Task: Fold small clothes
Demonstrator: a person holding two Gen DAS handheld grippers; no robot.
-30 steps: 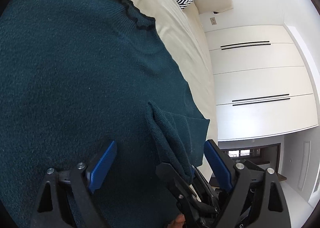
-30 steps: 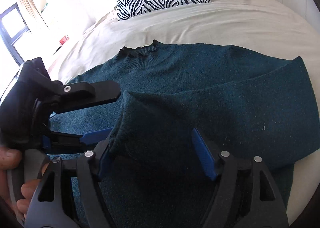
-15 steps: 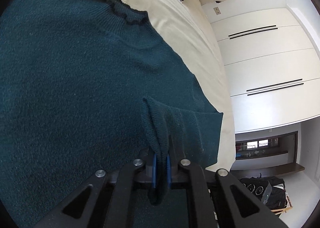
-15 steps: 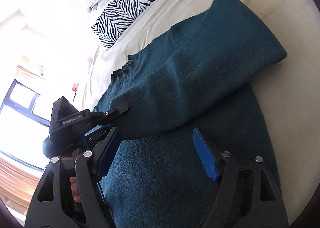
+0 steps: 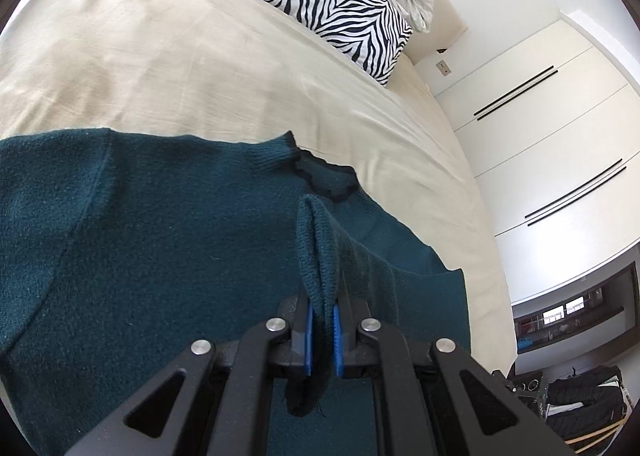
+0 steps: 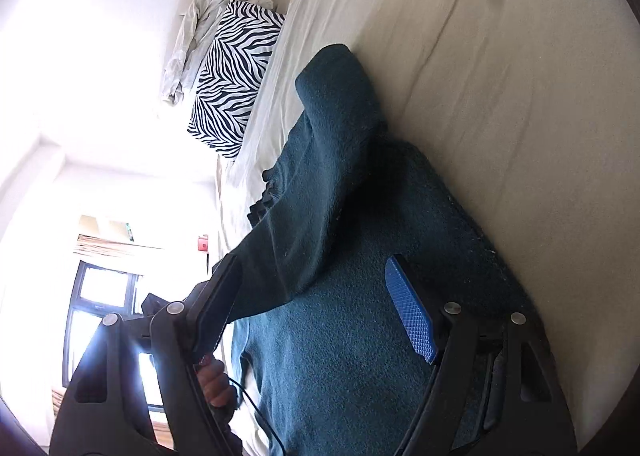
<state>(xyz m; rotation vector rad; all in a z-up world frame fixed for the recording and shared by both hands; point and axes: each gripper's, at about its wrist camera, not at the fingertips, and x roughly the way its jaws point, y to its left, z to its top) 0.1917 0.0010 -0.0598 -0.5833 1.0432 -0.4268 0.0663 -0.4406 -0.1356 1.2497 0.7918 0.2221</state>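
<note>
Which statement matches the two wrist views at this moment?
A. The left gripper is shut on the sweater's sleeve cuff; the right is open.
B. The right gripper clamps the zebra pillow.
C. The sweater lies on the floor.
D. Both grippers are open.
A: the left gripper pinches the sleeve cuff between its blue pads, while the right gripper stands wide open above the teal sweater.

My two tongs: left pinched shut, right spread wide.

My left tongs (image 5: 320, 332) have their blue pads (image 5: 307, 340) pressed together on a fold of the sweater (image 5: 160, 256), which stands up between them. My right tongs (image 6: 316, 304) gape open, tilted sideways, nothing between the pads. Behind their left finger I see my hand (image 6: 214, 380) curled around a handle.
</note>
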